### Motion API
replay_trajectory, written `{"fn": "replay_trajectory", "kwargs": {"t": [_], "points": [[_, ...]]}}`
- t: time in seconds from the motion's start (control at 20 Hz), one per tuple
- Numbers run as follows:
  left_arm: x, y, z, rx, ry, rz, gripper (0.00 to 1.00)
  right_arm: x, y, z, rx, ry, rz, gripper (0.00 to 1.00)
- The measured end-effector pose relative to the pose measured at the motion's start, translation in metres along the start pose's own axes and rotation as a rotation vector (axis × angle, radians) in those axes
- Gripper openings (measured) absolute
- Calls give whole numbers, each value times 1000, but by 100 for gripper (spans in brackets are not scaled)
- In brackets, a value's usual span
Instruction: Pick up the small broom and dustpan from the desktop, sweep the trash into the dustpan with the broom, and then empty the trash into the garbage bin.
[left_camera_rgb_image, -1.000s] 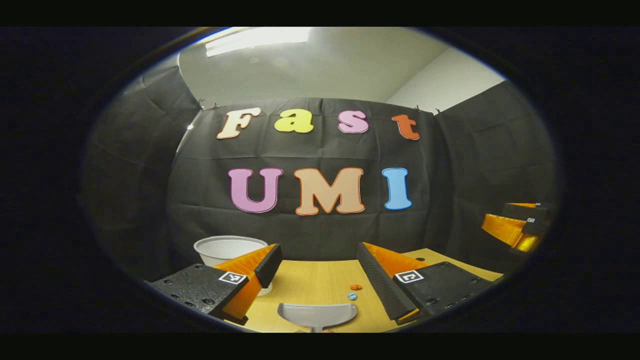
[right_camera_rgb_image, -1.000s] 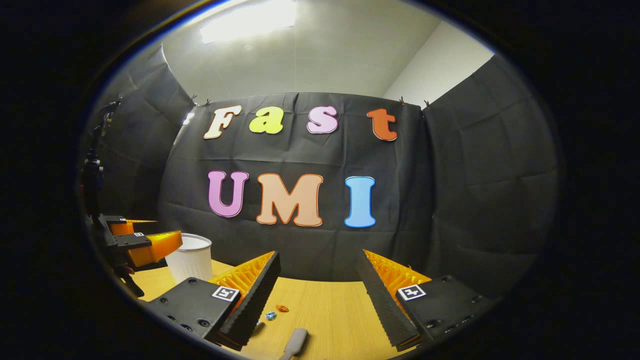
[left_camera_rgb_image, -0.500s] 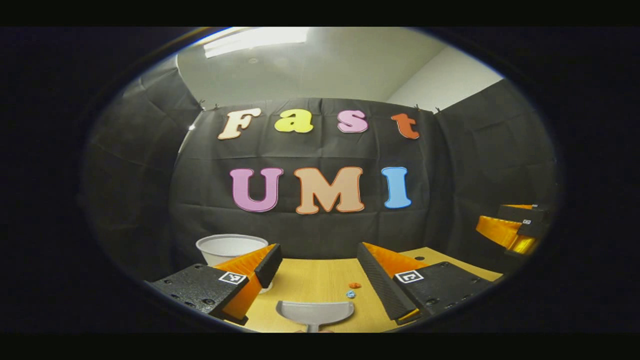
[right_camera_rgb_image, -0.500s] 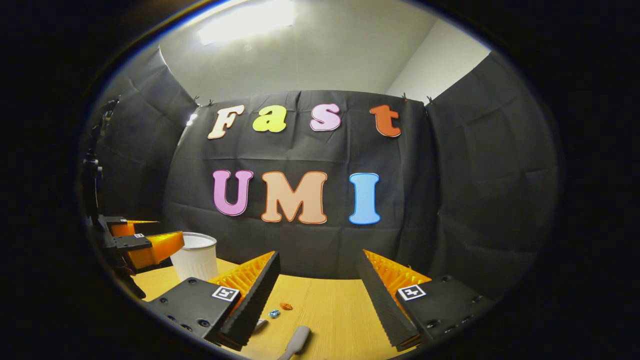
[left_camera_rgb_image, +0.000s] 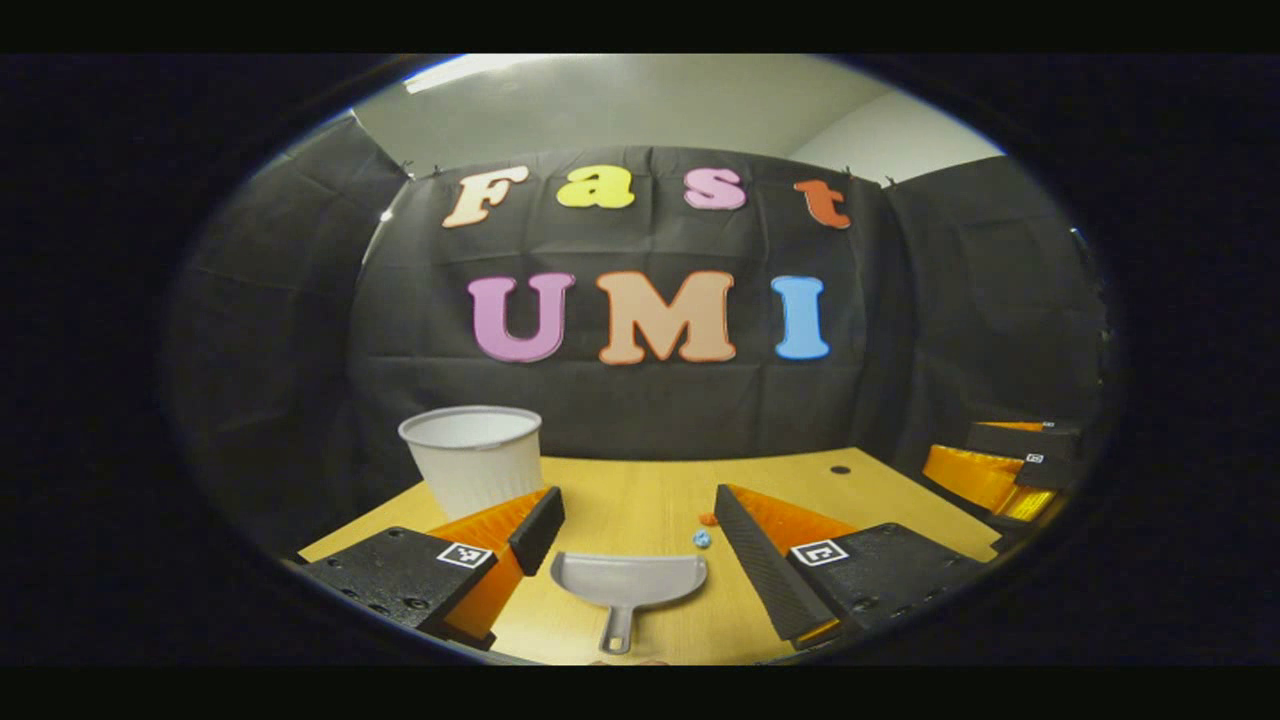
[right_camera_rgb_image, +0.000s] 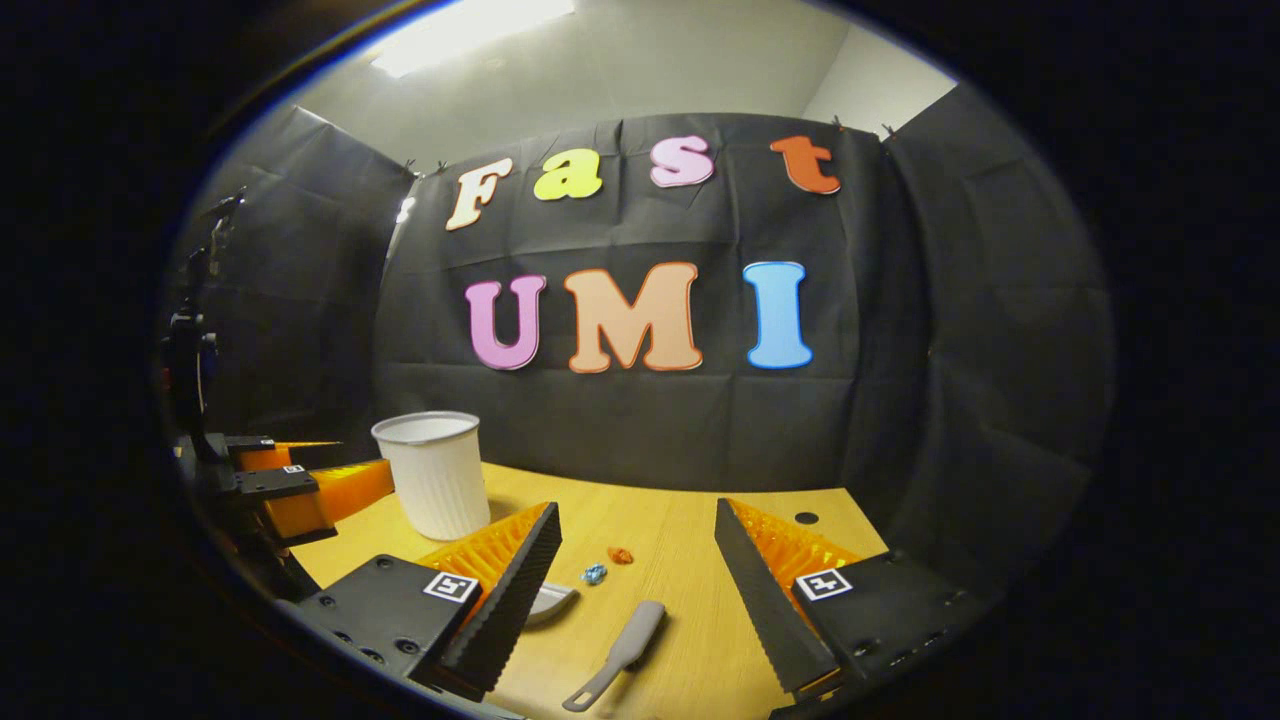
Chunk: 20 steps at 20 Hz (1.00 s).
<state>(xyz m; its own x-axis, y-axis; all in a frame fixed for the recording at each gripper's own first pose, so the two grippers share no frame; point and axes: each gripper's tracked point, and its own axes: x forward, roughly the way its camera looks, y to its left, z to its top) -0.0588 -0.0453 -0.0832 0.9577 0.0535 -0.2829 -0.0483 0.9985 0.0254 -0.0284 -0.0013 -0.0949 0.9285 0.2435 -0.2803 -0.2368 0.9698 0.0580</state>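
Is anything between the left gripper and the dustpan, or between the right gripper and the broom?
Nothing visible. The dustpan lies on bare desk between the open left gripper's fingers, the broom likewise ahead of the open right gripper. Two bits of trash lie beyond both.

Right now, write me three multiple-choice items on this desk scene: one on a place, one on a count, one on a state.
1. Where does the dustpan lie?
A. inside the bin
B. flat on the desk, between the left gripper's fingers in its own view
C. held up in the air

2. How many small trash bits lie on the desk?
A. two
B. five
C. none

3. How does the right gripper stand?
A. shut on the broom
B. shut on the bin
C. open, holding nothing

Key: 1 B, it rests on the wood; 2 A, one blue and one orange; 3 C, its fingers are apart with the broom lying on the desk between them.
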Motion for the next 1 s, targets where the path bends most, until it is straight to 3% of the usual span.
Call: {"fn": "replay_trajectory", "kwargs": {"t": [0.2, 0.55, 0.9, 1.0], "points": [[-1, 3, -75, -39, 204, -15, 93, 7, 22, -61, -82, 185, 74, 99], [1, 17, -192, -62, 553, -26, 94, 28, 25, -150, -98, 505, 55, 100], [16, 23, -246, -48, 719, -68, 95, 36, 28, -214, -67, 739, 38, 100], [22, 28, -253, -42, 743, -74, 89, 38, 30, -225, -56, 792, 28, 98]]}}
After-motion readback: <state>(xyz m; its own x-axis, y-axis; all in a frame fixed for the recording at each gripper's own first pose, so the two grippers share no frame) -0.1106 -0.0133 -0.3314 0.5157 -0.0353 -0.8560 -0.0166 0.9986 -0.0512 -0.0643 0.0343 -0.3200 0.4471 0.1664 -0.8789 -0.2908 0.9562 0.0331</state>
